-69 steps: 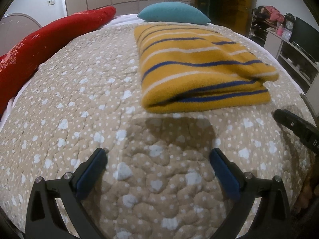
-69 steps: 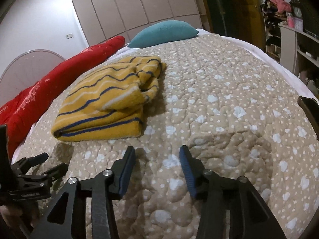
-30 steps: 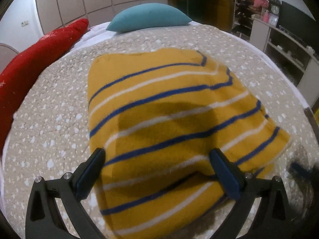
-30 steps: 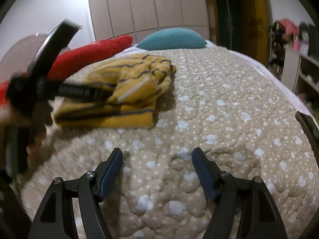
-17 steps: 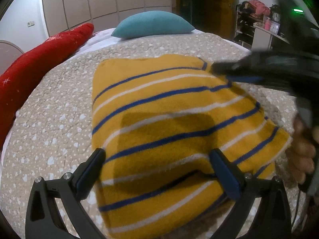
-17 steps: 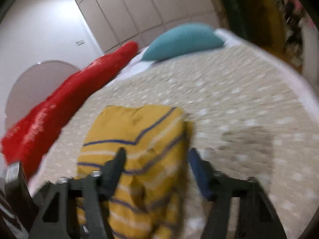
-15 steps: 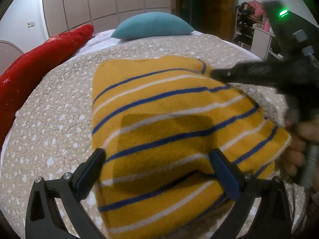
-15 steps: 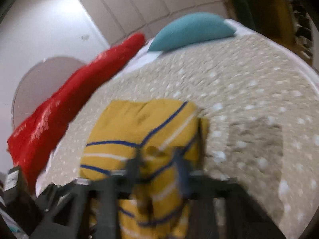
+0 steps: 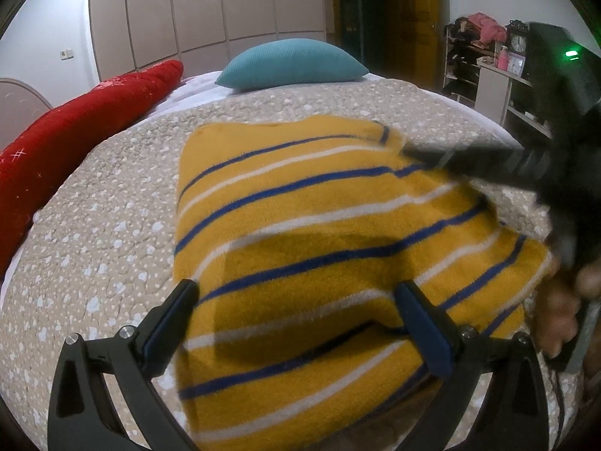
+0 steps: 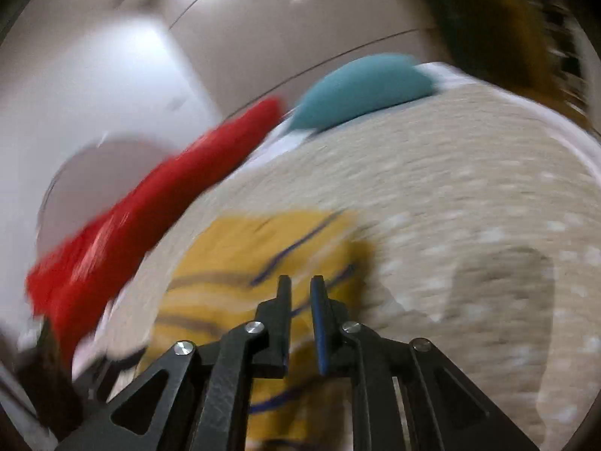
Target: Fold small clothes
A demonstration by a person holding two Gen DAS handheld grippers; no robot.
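Observation:
A folded yellow garment (image 9: 319, 233) with blue and white stripes lies on the beige spotted bedspread (image 9: 94, 233). My left gripper (image 9: 300, 308) is open, its fingers spread over the garment's near part. My right gripper (image 10: 300, 293) hovers over the garment (image 10: 225, 263) in a blurred view, its jaws nearly closed with a narrow gap and nothing seen between them. In the left wrist view the right gripper (image 9: 424, 156) reaches in from the right over the garment's far right corner.
A long red cushion (image 9: 75, 124) lies along the left side of the bed, and a teal pillow (image 9: 293, 64) at its head. Shelves with clutter (image 9: 488, 64) stand to the right. Wardrobe doors (image 9: 206, 11) line the back wall.
My right gripper swung over the garment and its jaws closed from wide open to nearly shut. My left gripper moved up over the garment earlier and has stayed open there.

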